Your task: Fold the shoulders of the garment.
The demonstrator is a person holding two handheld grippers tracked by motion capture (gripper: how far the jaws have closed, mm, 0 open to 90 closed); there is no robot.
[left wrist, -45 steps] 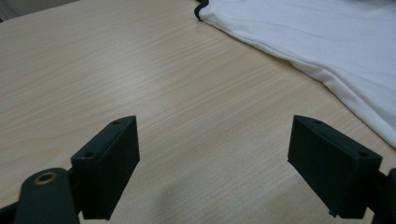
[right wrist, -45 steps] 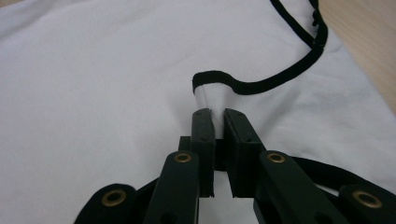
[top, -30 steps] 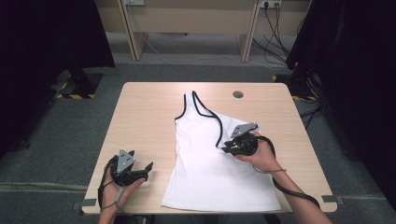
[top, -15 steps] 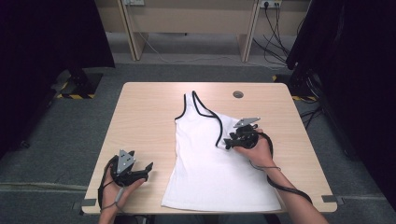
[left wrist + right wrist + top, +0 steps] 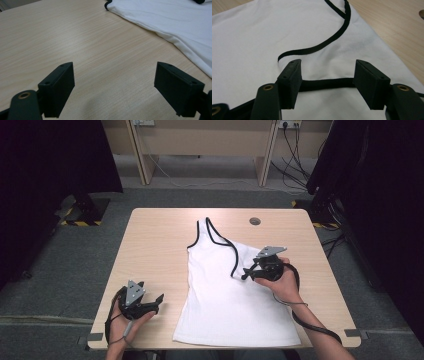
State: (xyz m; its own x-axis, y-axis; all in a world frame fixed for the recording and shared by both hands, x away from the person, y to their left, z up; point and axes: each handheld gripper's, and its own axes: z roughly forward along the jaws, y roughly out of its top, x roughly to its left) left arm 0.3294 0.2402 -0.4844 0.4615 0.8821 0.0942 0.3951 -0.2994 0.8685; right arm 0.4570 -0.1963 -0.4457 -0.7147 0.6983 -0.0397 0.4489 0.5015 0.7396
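A white tank top [image 5: 227, 295] with black trim lies flat on the middle of the wooden table [image 5: 160, 240], one strap [image 5: 232, 257] folded back over its chest. My right gripper [image 5: 246, 274] rests on the shirt's upper right part and points left. Its jaws have just been opening and now stand open. In the right gripper view a strip of black trim [image 5: 327, 83] runs between the pads [image 5: 292, 72] without being pressed. My left gripper [image 5: 157, 302] sits near the front left edge, open over bare wood. The left gripper view [image 5: 114, 67] shows the shirt's hem [image 5: 180, 27] ahead to the right.
A round cable hole [image 5: 255, 221] sits in the tabletop beyond the shirt. Tape marks [image 5: 352, 333] flag the front corners. Dark curtains [image 5: 50, 165] flank the table, and a desk with floor cables [image 5: 200, 175] stands behind it.
The right gripper's jaws have opened and let go of the black trim, which now lies on the shirt. That hand has drawn slightly to the right. The left hand has stayed put.
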